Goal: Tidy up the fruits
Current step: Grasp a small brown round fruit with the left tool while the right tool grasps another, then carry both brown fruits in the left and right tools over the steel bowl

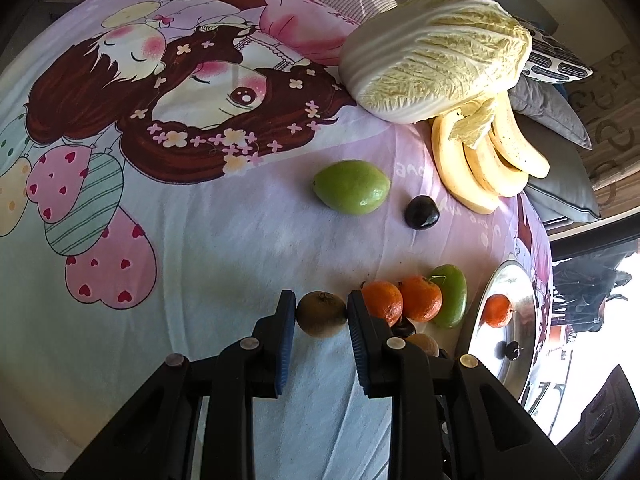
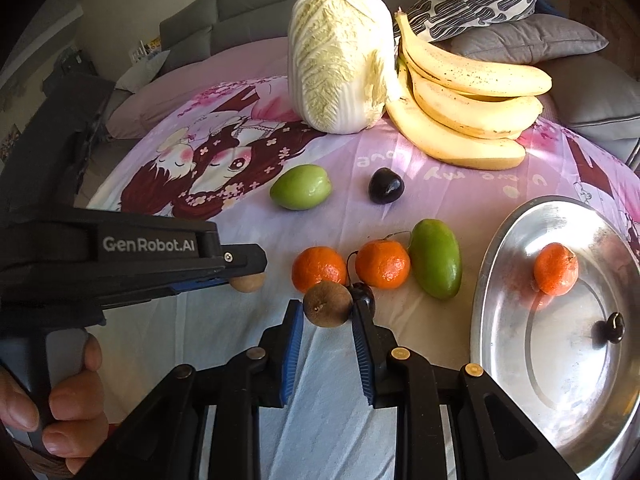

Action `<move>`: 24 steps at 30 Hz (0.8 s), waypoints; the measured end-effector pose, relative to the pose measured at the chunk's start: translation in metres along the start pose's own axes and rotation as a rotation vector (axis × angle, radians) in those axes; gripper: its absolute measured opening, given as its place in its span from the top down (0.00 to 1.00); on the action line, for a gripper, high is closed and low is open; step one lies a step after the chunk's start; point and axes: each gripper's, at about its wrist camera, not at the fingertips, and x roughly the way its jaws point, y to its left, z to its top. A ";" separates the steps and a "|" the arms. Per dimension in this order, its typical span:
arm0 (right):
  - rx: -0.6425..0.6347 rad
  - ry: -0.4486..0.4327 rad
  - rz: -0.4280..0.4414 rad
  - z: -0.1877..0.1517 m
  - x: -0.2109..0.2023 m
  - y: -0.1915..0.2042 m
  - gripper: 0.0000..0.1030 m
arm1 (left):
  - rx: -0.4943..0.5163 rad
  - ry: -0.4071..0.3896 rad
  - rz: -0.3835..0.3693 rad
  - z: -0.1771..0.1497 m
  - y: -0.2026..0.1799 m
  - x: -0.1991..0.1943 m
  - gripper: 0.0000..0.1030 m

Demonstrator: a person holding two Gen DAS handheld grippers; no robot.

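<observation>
My left gripper (image 1: 321,308) is shut on a small brown round fruit (image 1: 321,316), low over the printed cloth. My right gripper (image 2: 327,308) is shut on a similar brown fruit (image 2: 328,305), just in front of two tangerines (image 2: 320,268) (image 2: 382,264) and a dark cherry (image 2: 365,299). The right wrist view shows the left gripper (image 2: 244,276) side-on at the left, a hand on its grip, with its tan fruit (image 2: 249,282) peeking out below the fingers. A steel tray (image 2: 520,360) at the right holds one tangerine (image 2: 556,269) and a cherry (image 2: 610,328).
A long green fruit (image 2: 435,258) lies beside the tangerines. Further back lie a rounder green fruit (image 2: 300,187) and a dark plum (image 2: 385,185). A napa cabbage (image 2: 340,60) and a bunch of bananas (image 2: 468,112) stand at the back, grey cushions (image 2: 528,40) behind them.
</observation>
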 end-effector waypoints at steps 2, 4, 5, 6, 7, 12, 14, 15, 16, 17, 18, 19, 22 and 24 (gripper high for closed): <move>0.015 -0.014 -0.009 0.002 -0.004 -0.005 0.74 | 0.009 -0.020 0.010 0.003 -0.004 -0.003 0.73; 0.032 -0.026 -0.017 0.003 -0.009 -0.011 0.74 | 0.019 -0.036 0.015 0.006 -0.009 -0.005 0.73; 0.043 -0.031 -0.020 0.004 -0.010 -0.015 0.74 | 0.025 -0.044 0.016 0.007 -0.012 -0.006 0.73; 0.055 -0.036 -0.024 0.004 -0.013 -0.018 0.74 | 0.031 -0.050 0.016 0.007 -0.015 -0.007 0.73; 0.065 -0.041 -0.031 0.005 -0.015 -0.022 0.74 | 0.041 -0.059 0.017 0.008 -0.019 -0.008 0.73; 0.130 -0.066 -0.061 0.008 -0.024 -0.042 0.74 | 0.080 -0.095 0.022 0.009 -0.037 -0.013 0.73; 0.155 -0.077 -0.082 0.008 -0.028 -0.051 0.74 | 0.102 -0.106 0.028 0.009 -0.045 -0.014 0.73; 0.168 -0.080 -0.095 0.008 -0.030 -0.056 0.74 | 0.114 -0.108 0.028 0.008 -0.050 -0.014 0.73; 0.183 -0.081 -0.109 0.008 -0.032 -0.061 0.74 | 0.125 -0.108 0.027 0.008 -0.054 -0.013 0.73; 0.196 -0.077 -0.124 0.008 -0.032 -0.065 0.74 | 0.139 -0.108 0.026 0.007 -0.059 -0.012 0.73; 0.207 -0.073 -0.137 0.007 -0.033 -0.071 0.74 | 0.155 -0.108 0.026 0.006 -0.065 -0.012 0.73; 0.219 -0.071 -0.144 0.006 -0.034 -0.075 0.74 | 0.174 -0.107 0.024 0.005 -0.072 -0.010 0.73; 0.259 -0.070 -0.157 0.004 -0.039 -0.089 0.74 | 0.230 -0.097 0.015 0.001 -0.092 -0.007 0.73; 0.282 -0.068 -0.185 0.001 -0.042 -0.099 0.74 | 0.269 -0.084 0.011 -0.003 -0.104 -0.003 0.73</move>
